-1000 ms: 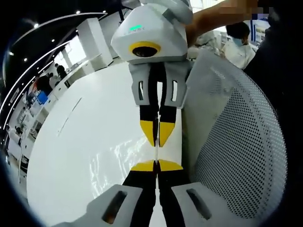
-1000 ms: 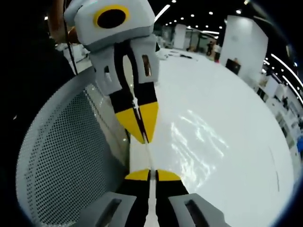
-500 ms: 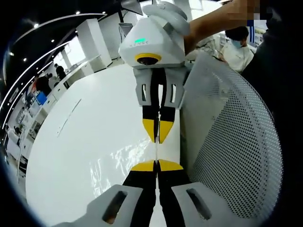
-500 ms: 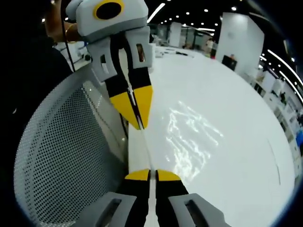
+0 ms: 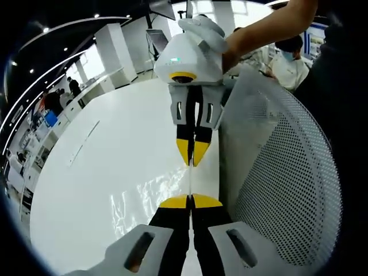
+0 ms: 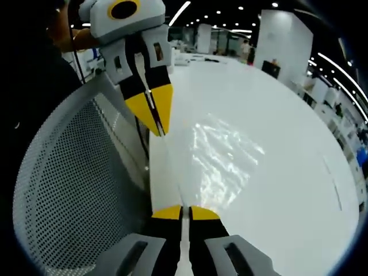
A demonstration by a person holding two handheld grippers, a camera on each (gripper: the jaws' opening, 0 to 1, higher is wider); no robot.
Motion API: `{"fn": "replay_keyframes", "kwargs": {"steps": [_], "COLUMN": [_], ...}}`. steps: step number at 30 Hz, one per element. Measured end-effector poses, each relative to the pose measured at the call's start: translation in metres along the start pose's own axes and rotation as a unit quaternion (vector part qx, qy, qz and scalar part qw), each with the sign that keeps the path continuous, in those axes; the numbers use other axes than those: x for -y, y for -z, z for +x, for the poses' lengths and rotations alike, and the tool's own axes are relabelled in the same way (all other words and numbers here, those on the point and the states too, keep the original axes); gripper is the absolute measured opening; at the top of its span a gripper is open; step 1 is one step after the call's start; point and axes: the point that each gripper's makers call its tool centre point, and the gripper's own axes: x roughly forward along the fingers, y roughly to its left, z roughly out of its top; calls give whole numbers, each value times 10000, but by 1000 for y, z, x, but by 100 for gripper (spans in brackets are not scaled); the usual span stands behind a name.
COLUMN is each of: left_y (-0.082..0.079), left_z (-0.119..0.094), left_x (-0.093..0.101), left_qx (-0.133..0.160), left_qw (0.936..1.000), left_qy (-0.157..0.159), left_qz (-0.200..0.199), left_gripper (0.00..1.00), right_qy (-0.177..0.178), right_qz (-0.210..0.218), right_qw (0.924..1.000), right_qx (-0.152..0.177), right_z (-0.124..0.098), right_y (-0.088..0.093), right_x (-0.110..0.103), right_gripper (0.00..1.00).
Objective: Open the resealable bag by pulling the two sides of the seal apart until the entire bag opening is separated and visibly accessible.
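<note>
**Bag seal pinched at both ends, opening not yet visible**

While both tongs face each other across the white table (image 5: 103, 172), seal line runs between them; left gripper (image 5: 190, 201) at bottom centre of left gripper view, jaws closed tight on the thin edge of the resealable bag (image 5: 138, 198); right gripper (image 5: 192, 163) at centre of same view, yellow tips pressed together on the same edge, held by a hand (image 5: 230, 43) at upper right. Same layout in right gripper view: right gripper (image 6: 180, 212) bottom centre, clamped on the seal; left gripper (image 6: 155, 127) upper left, tips closed on it; bag (image 6: 221, 155) lying flat on table, right of centre, clear film showing only as crinkled glare. Perforated white chair back (image 6: 75, 190) close on the left side there, near the seal.

Handling judgement: very light, limp, slick film; seal strip the only stiffish part; likely to slip from smooth tips under pull. Best purchase on the lip just above the zip track, one side per tong; cannot tell whether each tong holds one layer or both.
</note>
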Motion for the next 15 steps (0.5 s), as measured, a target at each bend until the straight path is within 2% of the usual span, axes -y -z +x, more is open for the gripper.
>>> {"fn": "replay_keyframes", "kwargs": {"steps": [15], "left_y": [0], "left_z": [-4], "left_x": [1], "left_qx": [49], "left_qw": [10000], "left_qy": [1], "left_qz": [1], "left_gripper": [0], "right_qy": [65], "right_qz": [175], "right_qw": [9998], "right_qx": [-105], "right_z": [-2], "right_y": [18], "right_x": [3], "right_gripper": [0]}}
